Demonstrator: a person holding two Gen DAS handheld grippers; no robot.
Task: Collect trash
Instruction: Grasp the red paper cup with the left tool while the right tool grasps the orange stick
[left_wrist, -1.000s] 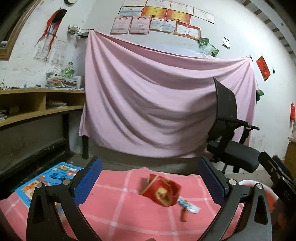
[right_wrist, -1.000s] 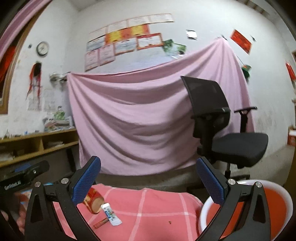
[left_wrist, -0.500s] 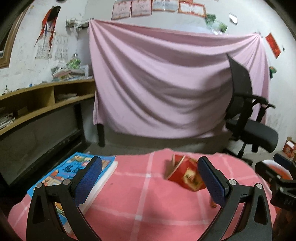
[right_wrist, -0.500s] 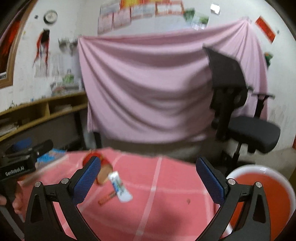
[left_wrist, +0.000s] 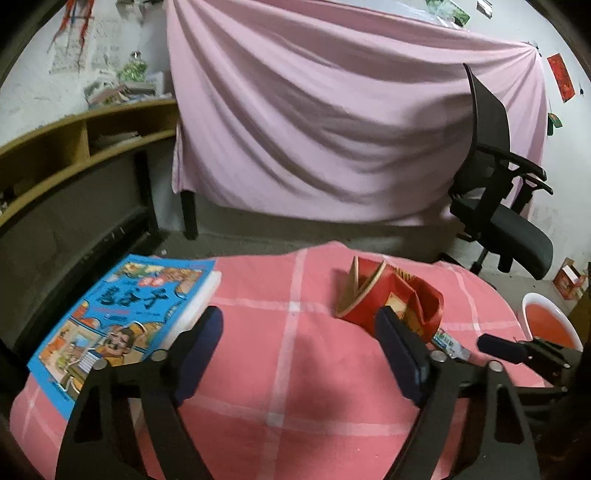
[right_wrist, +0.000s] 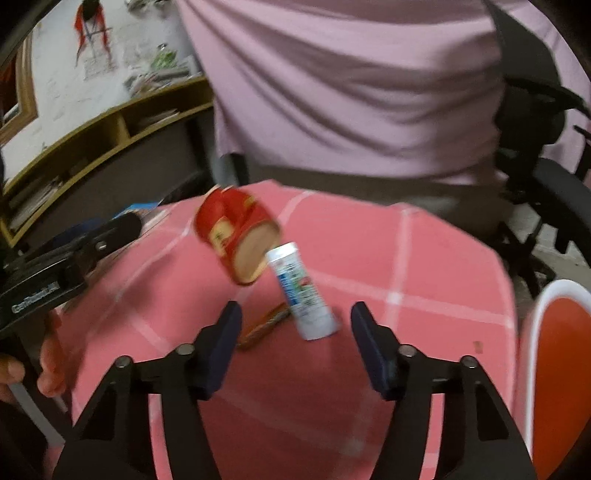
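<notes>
Tongs spread; white printed tube, lying.

The blue book, lying left of the left claw's fingers, carries large dark Chinese characters on its cover — too distorted to read with certainty. In the right wrist view, the other claw's black body, off to the left, bears white lettering that looks like "GenRobot.AI" — blurred. Print on the white tube ahead and on the red carton is illegible.
</notes>
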